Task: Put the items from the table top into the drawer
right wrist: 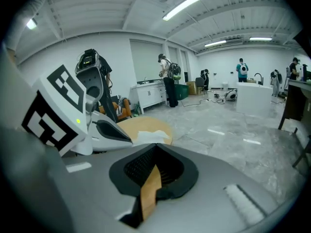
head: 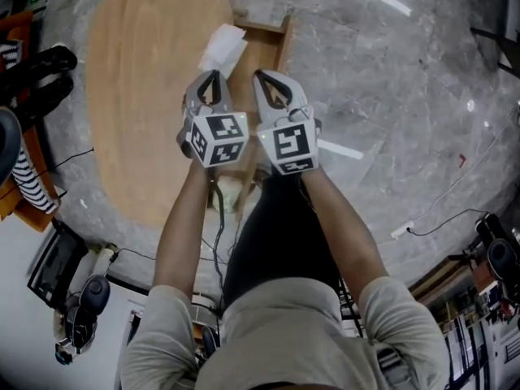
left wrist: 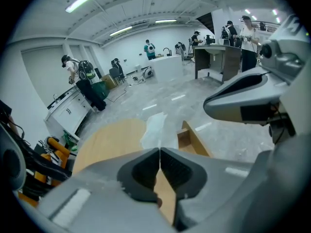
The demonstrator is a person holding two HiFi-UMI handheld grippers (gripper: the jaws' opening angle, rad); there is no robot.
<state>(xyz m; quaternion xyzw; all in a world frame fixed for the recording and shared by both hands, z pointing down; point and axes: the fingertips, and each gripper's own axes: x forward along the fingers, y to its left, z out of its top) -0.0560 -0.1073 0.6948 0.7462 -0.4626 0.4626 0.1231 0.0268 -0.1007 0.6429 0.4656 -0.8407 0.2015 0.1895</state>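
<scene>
White sheet (head: 221, 45) lies on the table's far edge, one corner over the open drawer. Table (head: 138, 80): round, smooth pale wood. Drawer (head: 262, 55): plain wooden box pulled out from the table's rim, nothing visible inside. My left gripper (head: 213, 75) and right gripper (head: 262, 78) are both pressed together and empty, above that rim. Sheet looks thin, limp, crumpled and very light. I'd pinch a raised fold, not the flat edge.

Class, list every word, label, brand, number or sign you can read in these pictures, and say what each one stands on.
Words, brands, numbers: none can be read in any view.
Signs only: black-and-white square markers, without letters, on the cubes of the left gripper and the right gripper.
</scene>
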